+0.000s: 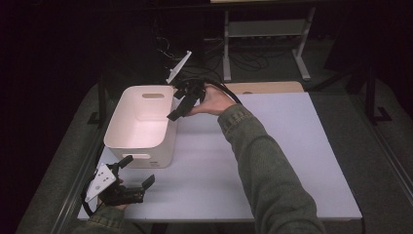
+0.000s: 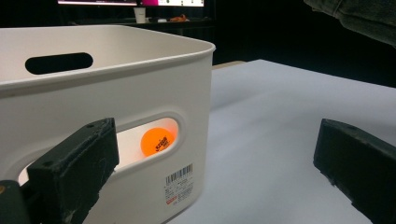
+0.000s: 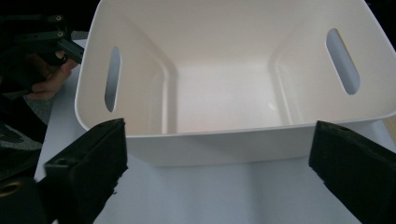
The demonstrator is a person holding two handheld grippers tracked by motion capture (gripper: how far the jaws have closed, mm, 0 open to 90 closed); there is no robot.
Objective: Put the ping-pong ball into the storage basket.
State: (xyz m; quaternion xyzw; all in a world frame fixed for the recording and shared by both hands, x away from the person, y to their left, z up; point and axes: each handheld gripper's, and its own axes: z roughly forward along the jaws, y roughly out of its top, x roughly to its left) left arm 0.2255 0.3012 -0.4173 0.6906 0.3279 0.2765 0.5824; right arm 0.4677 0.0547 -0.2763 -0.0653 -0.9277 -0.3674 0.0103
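A white plastic bin with slot handles stands at the left of the white table. Through its near handle slot in the left gripper view I see an orange ball lying inside the bin. My left gripper rests low near the table's front left corner. It faces that slot, open, with nothing between its jaws. My right gripper hangs over the bin's right rim, tilted down toward it. In the right gripper view its jaws stand wide open before the bin's wall, holding nothing.
The table's right half is bare white surface. A wooden board lies along the far edge. Beyond it stand a metal rack and loose cables on the dark floor. A barcode label sits low on the bin's near wall.
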